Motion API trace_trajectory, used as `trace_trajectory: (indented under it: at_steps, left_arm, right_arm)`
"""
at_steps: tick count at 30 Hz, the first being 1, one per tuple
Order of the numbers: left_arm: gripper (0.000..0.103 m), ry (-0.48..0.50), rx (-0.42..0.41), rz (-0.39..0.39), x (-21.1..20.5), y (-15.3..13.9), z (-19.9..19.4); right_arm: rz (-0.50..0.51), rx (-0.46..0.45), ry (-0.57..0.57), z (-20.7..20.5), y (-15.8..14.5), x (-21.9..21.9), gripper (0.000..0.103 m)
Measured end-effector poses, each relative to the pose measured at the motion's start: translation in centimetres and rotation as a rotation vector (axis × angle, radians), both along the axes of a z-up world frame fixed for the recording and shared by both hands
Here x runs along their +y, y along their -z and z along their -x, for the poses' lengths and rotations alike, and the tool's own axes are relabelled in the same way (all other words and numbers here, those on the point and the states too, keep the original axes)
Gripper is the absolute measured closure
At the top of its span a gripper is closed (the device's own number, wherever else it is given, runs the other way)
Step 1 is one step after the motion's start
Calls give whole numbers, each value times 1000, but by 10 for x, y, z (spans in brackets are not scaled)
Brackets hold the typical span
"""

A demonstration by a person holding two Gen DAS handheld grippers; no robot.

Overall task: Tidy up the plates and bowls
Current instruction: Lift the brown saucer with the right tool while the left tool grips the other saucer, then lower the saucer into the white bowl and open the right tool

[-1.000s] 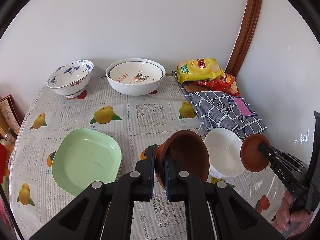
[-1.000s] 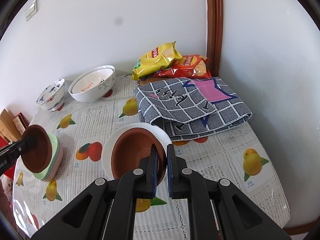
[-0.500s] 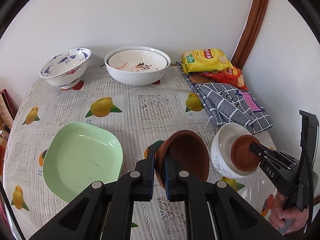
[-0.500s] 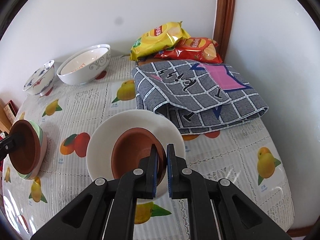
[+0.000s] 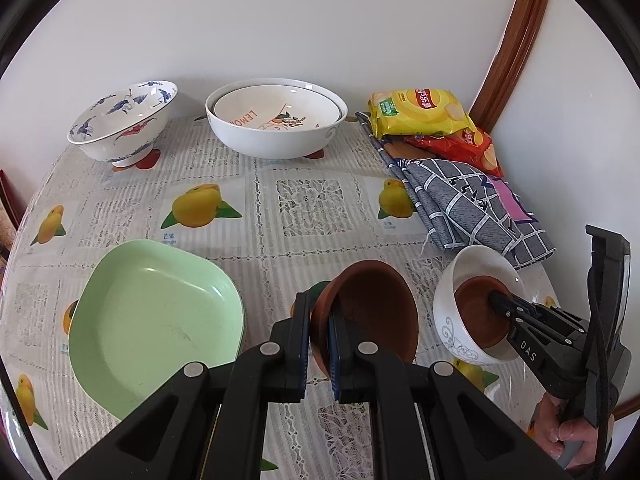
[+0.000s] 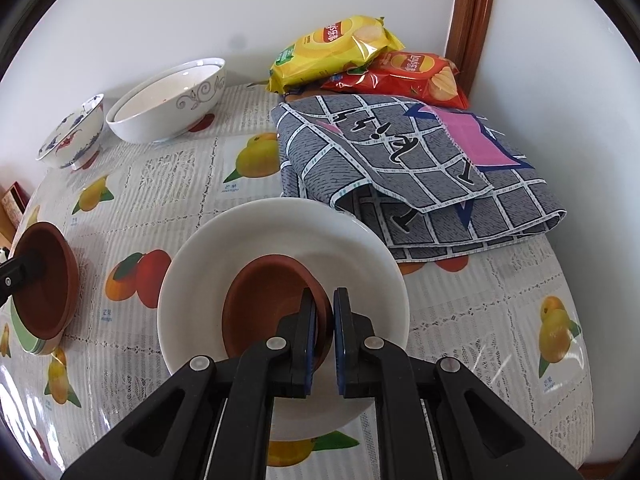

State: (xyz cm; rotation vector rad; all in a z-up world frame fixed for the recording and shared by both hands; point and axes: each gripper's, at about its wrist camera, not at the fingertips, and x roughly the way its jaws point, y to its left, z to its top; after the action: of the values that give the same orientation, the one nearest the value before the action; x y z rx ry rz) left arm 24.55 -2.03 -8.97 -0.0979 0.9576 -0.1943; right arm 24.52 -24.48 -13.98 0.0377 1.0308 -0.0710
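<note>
My left gripper [image 5: 319,332] is shut on the rim of a brown bowl [image 5: 372,312] and holds it tilted above the table, just right of a stack of green square plates [image 5: 156,324]. My right gripper [image 6: 324,328] is shut on the rim of a second brown bowl [image 6: 268,308], which sits inside a white bowl [image 6: 280,236] on the table. In the left wrist view the white bowl [image 5: 452,312] stands at the right with the right gripper [image 5: 496,300] reaching into it. In the right wrist view the left brown bowl [image 6: 44,284] shows at far left.
A blue-patterned white bowl [image 5: 120,124] and two nested white bowls [image 5: 276,116] stand at the back by the wall. A folded grey checked cloth [image 6: 420,172] and two chip bags [image 6: 336,48] lie at the back right. The table edge runs close on the right.
My right gripper has lowered its brown bowl down into the white bowl. My left gripper has moved a little forward with its brown bowl, beside the green plates.
</note>
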Motion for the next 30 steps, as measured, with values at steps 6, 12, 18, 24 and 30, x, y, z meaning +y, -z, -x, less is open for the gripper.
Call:
trace_trajectory:
  at_steps: [6, 12, 18, 24, 30]
  left_arm:
    - [94, 1, 10, 0, 1, 3, -1]
    - [94, -11, 15, -9, 4, 5, -1]
    - [94, -15, 19, -7, 5, 6, -3]
    - [94, -5, 20, -18, -2, 5, -2]
    - [94, 2, 13, -29, -8, 0, 0]
  right_arm:
    - [56, 21, -12, -5, 4, 6, 95]
    - [69, 34, -10, -3, 9, 6, 94]
    - [93, 41, -29, -5, 13, 11, 93]
    - [101, 46, -42, -8, 17, 15, 90]
    - [111, 38, -59, -8, 14, 17, 79]
